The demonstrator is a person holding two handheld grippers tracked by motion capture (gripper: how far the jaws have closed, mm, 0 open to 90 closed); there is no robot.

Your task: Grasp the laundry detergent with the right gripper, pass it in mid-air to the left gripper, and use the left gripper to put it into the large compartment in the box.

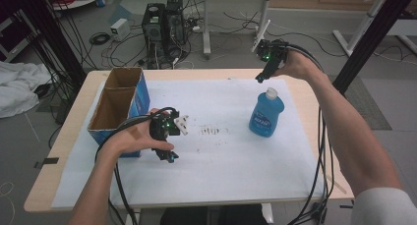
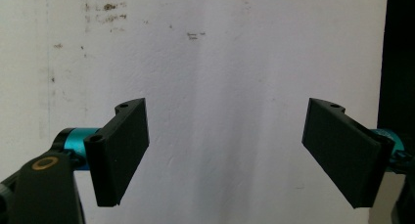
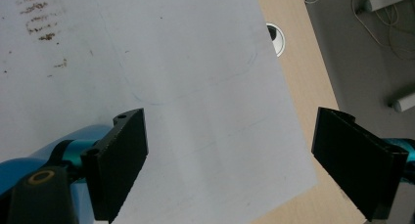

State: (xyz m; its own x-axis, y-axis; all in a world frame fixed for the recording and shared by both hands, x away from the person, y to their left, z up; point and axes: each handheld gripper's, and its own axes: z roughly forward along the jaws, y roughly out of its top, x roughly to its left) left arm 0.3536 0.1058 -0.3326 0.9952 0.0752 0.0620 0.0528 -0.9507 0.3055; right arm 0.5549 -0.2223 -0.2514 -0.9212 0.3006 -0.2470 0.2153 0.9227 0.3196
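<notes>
Starting at the left of the high view, a cardboard box (image 1: 119,103) with blue sides stands open-topped at the table's left edge, split into two compartments by an inner wall; nothing can be made out inside either one. Just right of the box, the left gripper (image 1: 170,156) hangs low over the white sheet (image 1: 221,171) that covers most of the wooden table (image 1: 64,151), the person's left hand (image 1: 132,139) wrapped around its body and a black cable looping back along the forearm. In the left gripper view its jaws stand wide apart with bare white sheet between them, nothing held. A patch of brown smudges (image 1: 210,131) marks the sheet just right of that gripper, between it and the bottle.

Farther right, the blue bottle (image 1: 266,113) with a white cap stands upright on the sheet, well apart from the box, with open sheet between them. The right gripper (image 1: 259,78) hovers above and just behind the bottle's cap, tilted down toward it, not touching. In the right gripper view its jaws (image 3: 230,160) are spread wide and empty, a curved blue surface (image 3: 29,158) showing at the lower left beside the left jaw, and a round cable port (image 3: 276,37) set in the bare wood past the sheet's edge. Beyond the table, computer towers (image 1: 163,23) and loose cables sit on the floor.
</notes>
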